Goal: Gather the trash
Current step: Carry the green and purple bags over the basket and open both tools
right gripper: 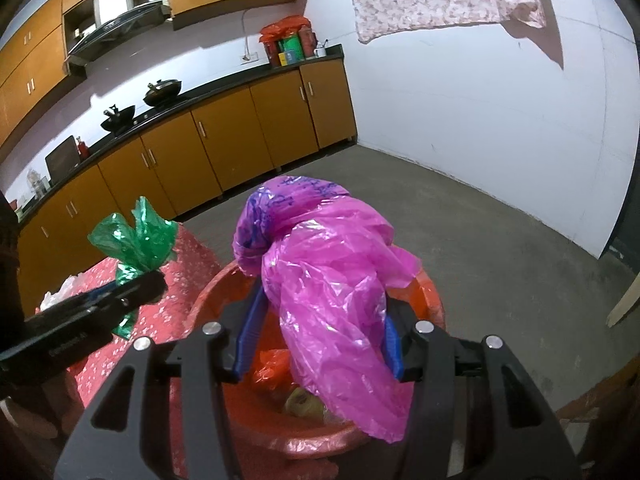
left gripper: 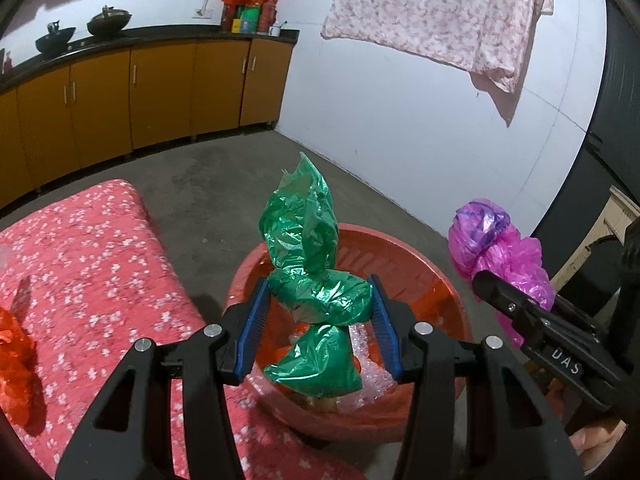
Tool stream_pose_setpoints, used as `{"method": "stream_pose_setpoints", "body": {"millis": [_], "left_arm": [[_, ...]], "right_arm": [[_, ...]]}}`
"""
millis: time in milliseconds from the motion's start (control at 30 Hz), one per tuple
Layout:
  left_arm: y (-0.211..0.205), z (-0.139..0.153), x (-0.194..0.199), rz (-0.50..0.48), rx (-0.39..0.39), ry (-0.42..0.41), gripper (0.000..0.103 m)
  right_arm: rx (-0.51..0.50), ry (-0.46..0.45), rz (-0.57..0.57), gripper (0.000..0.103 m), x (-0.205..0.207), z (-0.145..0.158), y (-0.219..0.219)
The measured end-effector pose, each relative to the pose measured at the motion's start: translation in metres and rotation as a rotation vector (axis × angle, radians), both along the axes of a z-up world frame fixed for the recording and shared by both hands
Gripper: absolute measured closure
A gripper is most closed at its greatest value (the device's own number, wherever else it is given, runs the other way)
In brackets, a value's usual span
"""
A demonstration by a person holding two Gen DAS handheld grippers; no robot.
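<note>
My left gripper is shut on a crumpled green plastic bag and holds it above a red basin on the floor. My right gripper is shut on a crumpled pink plastic bag and holds it over the same red basin. The pink bag and the right gripper show at the right of the left wrist view. The green bag and the left gripper show at the left of the right wrist view. The basin holds orange plastic and other scraps.
A table with a red flowered cloth stands left of the basin, with an orange bag on it. Orange kitchen cabinets line the far wall. A flowered cloth hangs on the white wall. The concrete floor lies beyond.
</note>
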State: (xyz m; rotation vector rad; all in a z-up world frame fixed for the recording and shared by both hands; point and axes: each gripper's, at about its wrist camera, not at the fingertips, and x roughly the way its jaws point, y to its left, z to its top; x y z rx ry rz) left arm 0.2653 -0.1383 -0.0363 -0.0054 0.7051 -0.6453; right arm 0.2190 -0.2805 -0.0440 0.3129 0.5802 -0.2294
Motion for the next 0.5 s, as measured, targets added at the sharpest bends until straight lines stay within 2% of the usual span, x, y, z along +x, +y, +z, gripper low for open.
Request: {"method": "stream_pose_setpoints", "body": {"millis": [500], "left_arm": [[-0.03,-0.017,0.014,-0.042,0.009,0.056,0.053]], "right_arm": [[0.077,-0.041,-0.03,0.053,0.02,-0.004,-0.018]]}}
